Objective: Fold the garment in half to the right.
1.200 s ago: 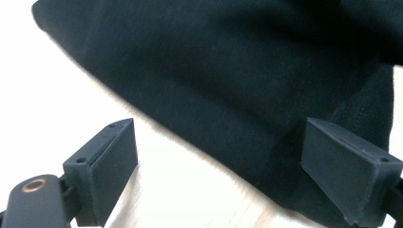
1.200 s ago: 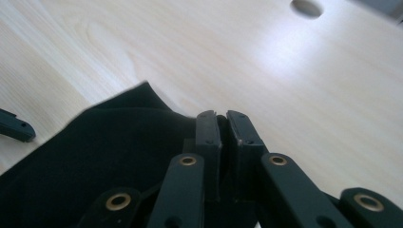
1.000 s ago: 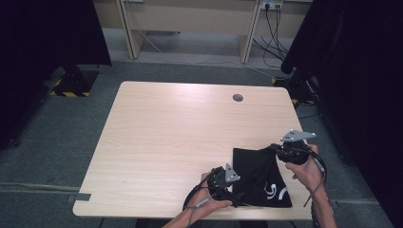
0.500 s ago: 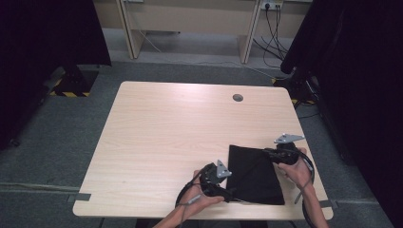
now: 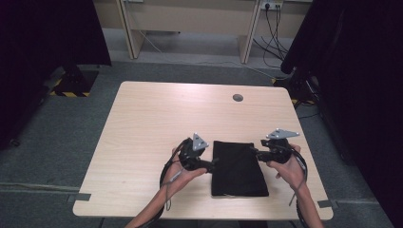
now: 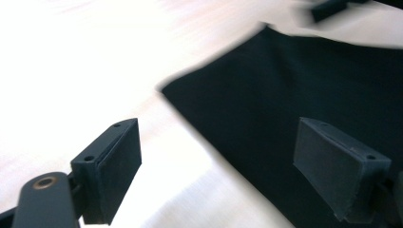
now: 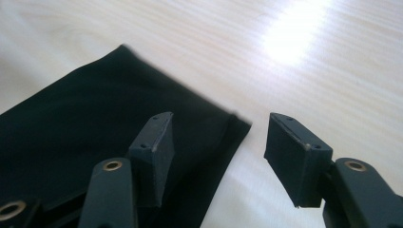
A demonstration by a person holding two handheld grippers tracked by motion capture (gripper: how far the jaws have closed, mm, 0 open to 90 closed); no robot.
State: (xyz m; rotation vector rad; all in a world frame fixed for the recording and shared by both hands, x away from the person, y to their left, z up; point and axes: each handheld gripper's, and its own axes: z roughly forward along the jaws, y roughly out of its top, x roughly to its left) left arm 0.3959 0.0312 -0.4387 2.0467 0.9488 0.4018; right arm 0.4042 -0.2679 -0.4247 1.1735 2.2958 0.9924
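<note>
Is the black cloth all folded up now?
Nearly. The black cloth lies flat as a tidy rectangle on the table. The left gripper and right gripper sit open at its two sides, holding nothing. Maybe one more fold is left.

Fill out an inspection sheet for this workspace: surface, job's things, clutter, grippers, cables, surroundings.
Surface: light wooden table with a round grommet hole.
Job's things: black cloth, folded flat into a rectangle near the front edge.
Clutter: nothing seen.
Grippers: left gripper open at the cloth's left edge; right gripper open over its far right corner.
Cables: a cable trails from each gripper.
Surroundings: grey carpet, black curtains, wall sockets with plugged leads.
</note>
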